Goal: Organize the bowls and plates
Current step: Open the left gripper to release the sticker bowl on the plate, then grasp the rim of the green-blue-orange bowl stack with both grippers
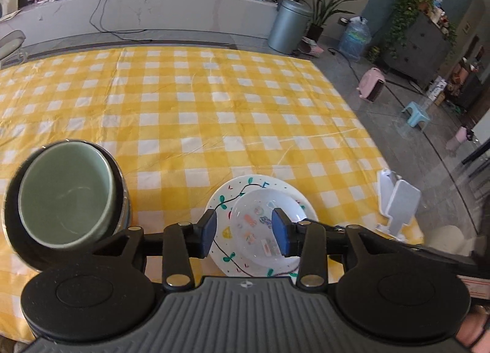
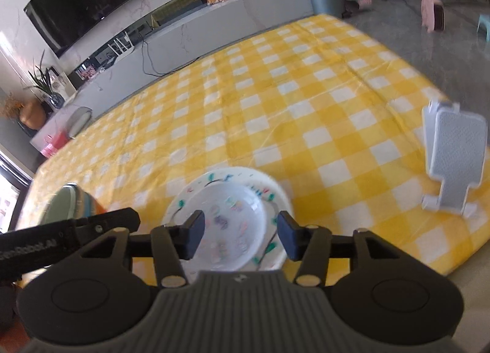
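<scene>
A small white bowl (image 1: 263, 215) with coloured stickers sits on a white plate (image 1: 226, 206) with painted green leaves, near the table's front edge. My left gripper (image 1: 245, 233) is open above them, its blue pads either side of the bowl, holding nothing. A green bowl (image 1: 64, 193) is nested in a dark bowl (image 1: 122, 187) at the left. In the right wrist view the bowl (image 2: 232, 215) and plate (image 2: 275, 193) lie under my right gripper (image 2: 240, 235), which is open and empty. The green bowl (image 2: 61, 203) shows at the left behind the left gripper's arm.
A yellow and white checked cloth (image 1: 214, 108) covers the table. A white phone stand (image 1: 398, 203) stands at the right front edge; it also shows in the right wrist view (image 2: 453, 154). Beyond the table are a cabinet, a grey bin (image 1: 288, 25) and plants.
</scene>
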